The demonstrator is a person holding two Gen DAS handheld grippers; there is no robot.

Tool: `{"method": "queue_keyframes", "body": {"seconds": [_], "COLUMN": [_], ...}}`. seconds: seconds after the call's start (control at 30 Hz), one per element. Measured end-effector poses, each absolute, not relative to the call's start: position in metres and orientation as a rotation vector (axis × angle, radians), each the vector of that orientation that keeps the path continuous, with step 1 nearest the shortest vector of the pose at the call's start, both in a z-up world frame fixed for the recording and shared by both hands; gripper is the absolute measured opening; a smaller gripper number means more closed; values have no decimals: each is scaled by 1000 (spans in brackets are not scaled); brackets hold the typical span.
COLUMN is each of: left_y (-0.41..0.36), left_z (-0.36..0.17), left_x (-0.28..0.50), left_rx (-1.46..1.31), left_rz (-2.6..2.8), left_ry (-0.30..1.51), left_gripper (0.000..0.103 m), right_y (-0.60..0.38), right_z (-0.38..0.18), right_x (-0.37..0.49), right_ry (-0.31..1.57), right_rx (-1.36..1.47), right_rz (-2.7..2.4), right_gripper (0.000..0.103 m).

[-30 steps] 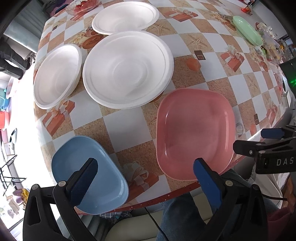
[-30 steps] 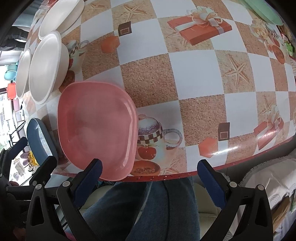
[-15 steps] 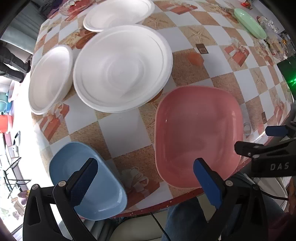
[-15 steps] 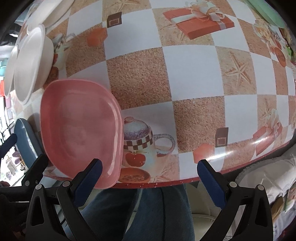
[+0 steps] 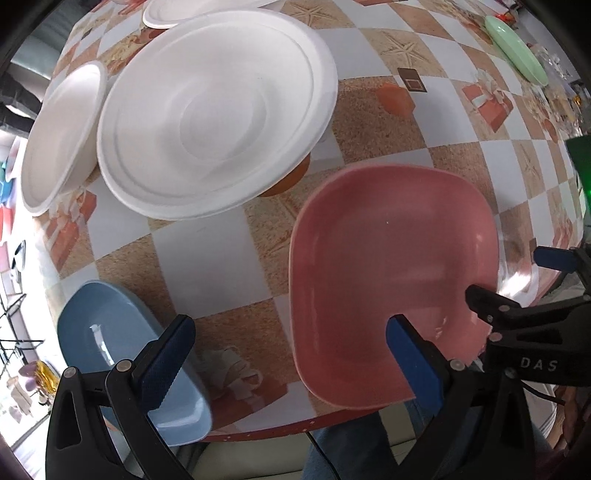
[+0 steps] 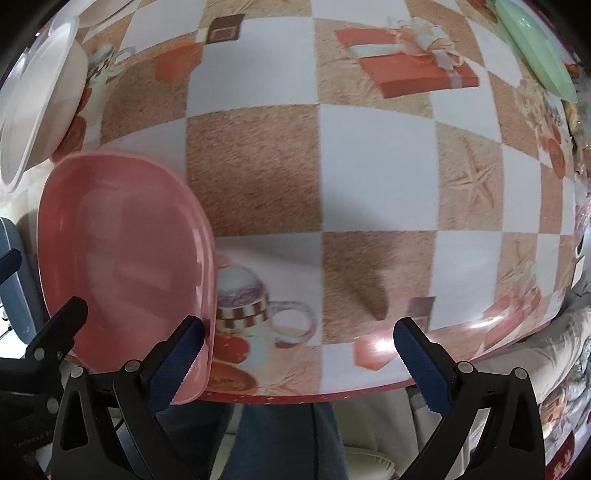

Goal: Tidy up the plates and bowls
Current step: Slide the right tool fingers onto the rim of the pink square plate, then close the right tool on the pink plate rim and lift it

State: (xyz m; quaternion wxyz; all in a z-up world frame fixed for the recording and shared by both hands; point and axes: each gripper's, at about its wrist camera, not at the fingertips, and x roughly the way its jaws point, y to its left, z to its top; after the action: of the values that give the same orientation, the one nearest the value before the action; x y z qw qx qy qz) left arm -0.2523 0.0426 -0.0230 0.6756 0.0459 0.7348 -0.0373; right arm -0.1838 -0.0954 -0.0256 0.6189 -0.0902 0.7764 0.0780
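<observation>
A pink square plate (image 5: 391, 280) lies at the table's near edge; it also shows in the right wrist view (image 6: 122, 251). A blue plate (image 5: 110, 339) lies to its left, overhanging the edge. A large white plate (image 5: 218, 110) sits behind them, with a white bowl (image 5: 59, 136) to its left and another white dish (image 5: 192, 9) at the back. My left gripper (image 5: 291, 354) is open, low over the table between the blue and pink plates. My right gripper (image 6: 295, 354) is open, just right of the pink plate, at the table edge.
A green plate (image 5: 515, 50) lies far right at the back, also in the right wrist view (image 6: 535, 48). The checked tablecloth (image 6: 369, 147) has printed gifts and teapots. The person's legs (image 6: 280, 435) are below the table edge.
Both grippers have moved forward and lower toward the table. The pink plate looms larger in both views. Both stay open; no plate has moved.
</observation>
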Motion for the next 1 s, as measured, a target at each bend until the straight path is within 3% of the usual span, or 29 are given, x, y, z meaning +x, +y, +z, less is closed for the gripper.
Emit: {"method": "queue_keyframes", "body": {"seconds": [0.23, 0.43, 1.0], "left_y": [23, 18, 20], "left_z": [-28, -32, -56], "left_x": [-237, -241, -281], "left_rx": [70, 26, -17], "left_rz": [-70, -35, 43], "left_ry": [1653, 1697, 1694], "left_gripper": [103, 103, 103], "right_y": [-117, -137, -103], "right_z": [-21, -21, -37], "right_x": [-174, -171, -160], "right_ry": [1732, 1758, 1736], "right_rx": [-267, -155, -231], "right_rz": [144, 236, 341], "right_gripper": [103, 103, 103]}}
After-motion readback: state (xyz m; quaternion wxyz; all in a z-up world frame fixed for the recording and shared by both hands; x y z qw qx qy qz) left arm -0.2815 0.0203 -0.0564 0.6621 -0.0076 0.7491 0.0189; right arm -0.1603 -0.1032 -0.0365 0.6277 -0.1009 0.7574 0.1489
